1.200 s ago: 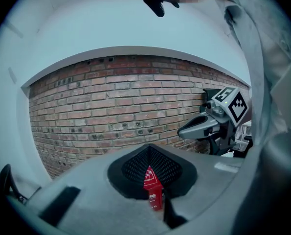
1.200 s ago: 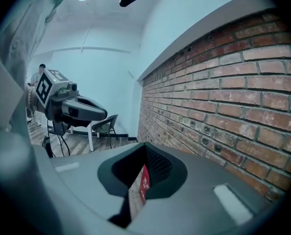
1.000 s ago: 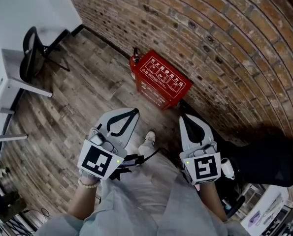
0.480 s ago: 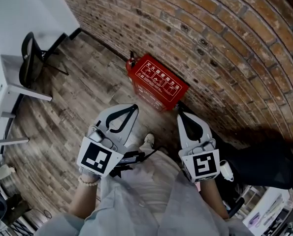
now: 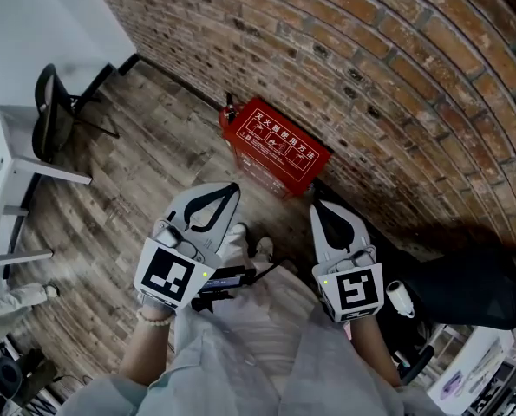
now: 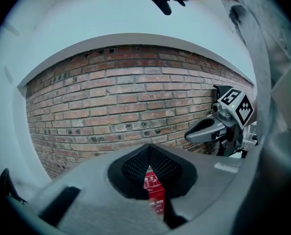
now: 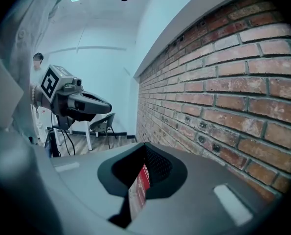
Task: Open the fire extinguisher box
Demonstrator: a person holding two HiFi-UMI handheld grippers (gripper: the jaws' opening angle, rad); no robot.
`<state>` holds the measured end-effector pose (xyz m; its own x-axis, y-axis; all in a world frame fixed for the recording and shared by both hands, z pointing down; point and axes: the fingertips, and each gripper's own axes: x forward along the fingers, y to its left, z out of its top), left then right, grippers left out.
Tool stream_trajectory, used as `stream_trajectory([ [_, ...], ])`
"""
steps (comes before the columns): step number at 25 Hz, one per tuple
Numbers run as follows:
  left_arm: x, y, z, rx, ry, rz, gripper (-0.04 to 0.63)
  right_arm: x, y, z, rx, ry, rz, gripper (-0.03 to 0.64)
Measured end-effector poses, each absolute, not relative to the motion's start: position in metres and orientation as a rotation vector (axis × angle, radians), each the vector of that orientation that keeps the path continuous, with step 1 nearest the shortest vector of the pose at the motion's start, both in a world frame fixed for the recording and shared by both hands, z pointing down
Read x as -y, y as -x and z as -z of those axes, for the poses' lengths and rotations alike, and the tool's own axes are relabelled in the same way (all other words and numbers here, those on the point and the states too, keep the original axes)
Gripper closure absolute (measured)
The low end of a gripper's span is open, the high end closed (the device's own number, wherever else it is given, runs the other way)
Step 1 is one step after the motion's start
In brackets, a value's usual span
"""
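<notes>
Left gripper (image 5: 230, 189) jaws pressed together, gripping nothing, right gripper (image 5: 320, 208) likewise closed and empty, red fire extinguisher box (image 5: 275, 146) on the wooden floor (image 5: 136, 172) against the brick wall (image 5: 396, 76), just ahead of both fingertips, untouched

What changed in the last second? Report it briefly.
A second pale shoe has appeared by the left gripper, and a pale trouser leg has entered at lower left. That gripper and the right gripper stay shut, empty, short of the red rectangular fire extinguisher box, still closed by the brick wall.
</notes>
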<state>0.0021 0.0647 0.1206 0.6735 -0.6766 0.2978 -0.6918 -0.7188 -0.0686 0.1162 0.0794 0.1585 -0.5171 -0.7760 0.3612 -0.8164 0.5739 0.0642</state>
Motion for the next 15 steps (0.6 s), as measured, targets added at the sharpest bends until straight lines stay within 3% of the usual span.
stream_trajectory([
  [15, -0.033, 0.029, -0.149, 1.114, -2.763, -0.516, 0.598, -0.063, -0.101, -0.196, 2.393, -1.327, -0.291, 0.614],
])
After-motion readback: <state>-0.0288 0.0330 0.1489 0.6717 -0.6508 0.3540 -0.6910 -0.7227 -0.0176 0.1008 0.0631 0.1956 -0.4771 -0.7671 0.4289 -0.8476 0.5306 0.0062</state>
